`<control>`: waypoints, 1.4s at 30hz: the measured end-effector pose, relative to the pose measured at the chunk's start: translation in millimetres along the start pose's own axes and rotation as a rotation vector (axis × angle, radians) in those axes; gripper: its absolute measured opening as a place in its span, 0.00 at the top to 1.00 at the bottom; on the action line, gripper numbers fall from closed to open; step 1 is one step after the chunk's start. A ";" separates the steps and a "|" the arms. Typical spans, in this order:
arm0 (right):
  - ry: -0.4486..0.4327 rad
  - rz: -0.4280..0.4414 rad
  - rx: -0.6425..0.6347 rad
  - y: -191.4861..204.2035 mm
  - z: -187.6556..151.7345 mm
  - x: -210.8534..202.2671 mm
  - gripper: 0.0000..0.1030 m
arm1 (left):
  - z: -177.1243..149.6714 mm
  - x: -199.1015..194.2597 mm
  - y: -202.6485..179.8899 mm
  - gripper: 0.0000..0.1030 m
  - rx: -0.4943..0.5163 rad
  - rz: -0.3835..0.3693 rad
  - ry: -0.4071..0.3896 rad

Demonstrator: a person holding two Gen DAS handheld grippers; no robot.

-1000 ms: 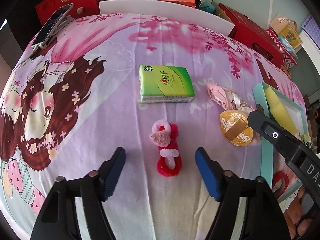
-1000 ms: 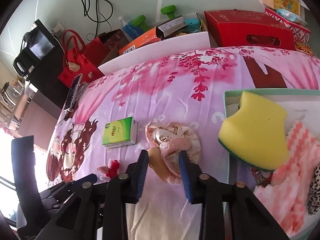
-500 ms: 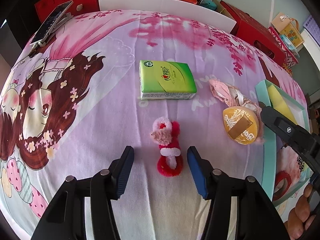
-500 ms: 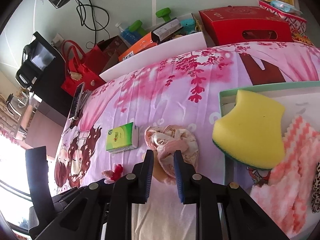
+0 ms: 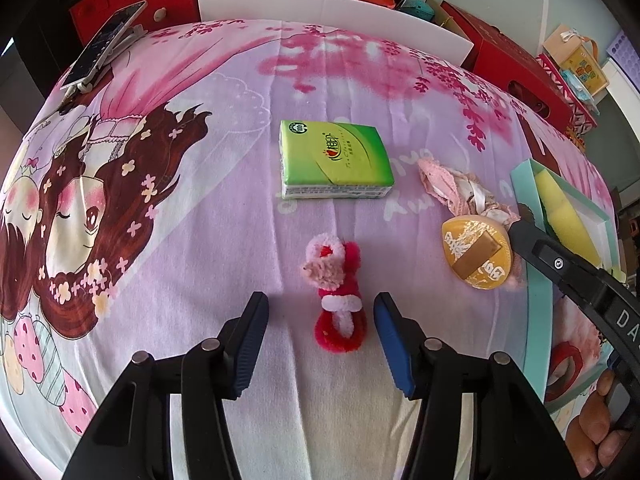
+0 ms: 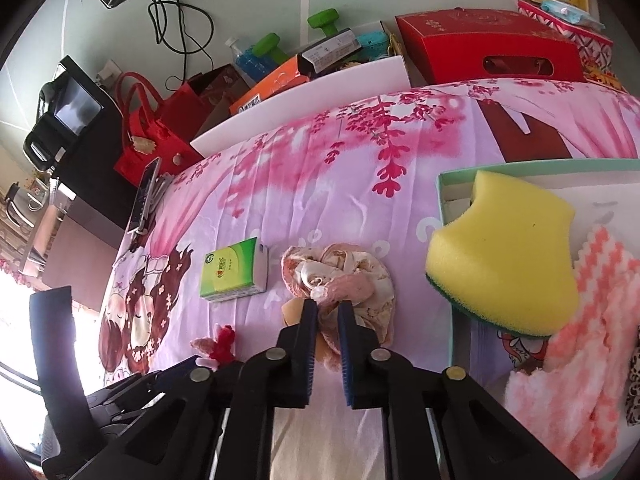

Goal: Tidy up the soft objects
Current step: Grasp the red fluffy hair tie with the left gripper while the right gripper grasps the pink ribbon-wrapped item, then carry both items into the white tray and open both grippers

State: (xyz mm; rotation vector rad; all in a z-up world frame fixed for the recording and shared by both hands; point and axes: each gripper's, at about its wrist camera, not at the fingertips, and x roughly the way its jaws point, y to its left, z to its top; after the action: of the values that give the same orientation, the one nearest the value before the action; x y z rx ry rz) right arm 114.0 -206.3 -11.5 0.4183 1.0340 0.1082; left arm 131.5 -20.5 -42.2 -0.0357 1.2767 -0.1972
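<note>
Now our right tongs [image 6: 327, 308] have clenched, apparently gripping the pink scrunchie [image 6: 340, 276]; our left tongs [image 5: 320, 312] remain spread around the plush toy [image 5: 334, 292], so lifting comes next.

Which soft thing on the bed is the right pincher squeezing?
The pink frilly cloth bundle: the right gripper is pinched on its edge. The red fuzzy toy lies loose between the left gripper's open fingers.

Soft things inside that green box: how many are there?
3 show: a yellow sponge leaning on the green box near its left wall, a pink-and-white cloth beside it, a leopard-print piece at the picture's edge. More may be hidden.
</note>
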 end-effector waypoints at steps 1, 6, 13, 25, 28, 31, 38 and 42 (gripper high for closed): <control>-0.001 0.001 0.002 -0.4 0.1 -0.1 0.92 | 0.1 0.0 0.0 0.46 0.000 0.000 0.000; -0.011 0.012 0.027 -4.1 0.7 -2.2 0.96 | 0.0 -0.4 0.2 0.56 0.000 0.002 -0.003; -0.031 0.015 0.034 -4.6 2.4 -9.2 0.97 | -0.1 -3.0 1.1 0.78 -0.004 -0.025 -0.009; -0.121 0.039 0.020 2.3 10.7 -45.4 0.98 | 1.9 -23.4 3.7 0.83 -0.013 -0.051 -0.069; -0.177 0.052 0.000 7.6 13.4 -66.5 0.98 | 2.1 -36.1 3.9 0.83 -0.016 -0.065 -0.103; -0.218 0.061 -0.014 13.1 14.3 -83.3 0.98 | 2.2 -47.3 4.3 0.83 -0.017 -0.077 -0.130; -0.286 0.085 -0.038 22.1 14.4 -111.5 0.98 | 2.7 -74.3 -2.6 0.83 -0.003 -0.096 -0.207; -0.299 0.087 -0.040 21.1 14.2 -118.6 0.98 | 3.2 -80.0 -11.0 0.83 0.016 -0.120 -0.220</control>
State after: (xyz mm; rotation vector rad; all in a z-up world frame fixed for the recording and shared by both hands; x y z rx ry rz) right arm 67.4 -224.5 99.0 0.4288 0.7187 0.1397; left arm 111.2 -18.3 36.0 -0.1180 1.0543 -0.2987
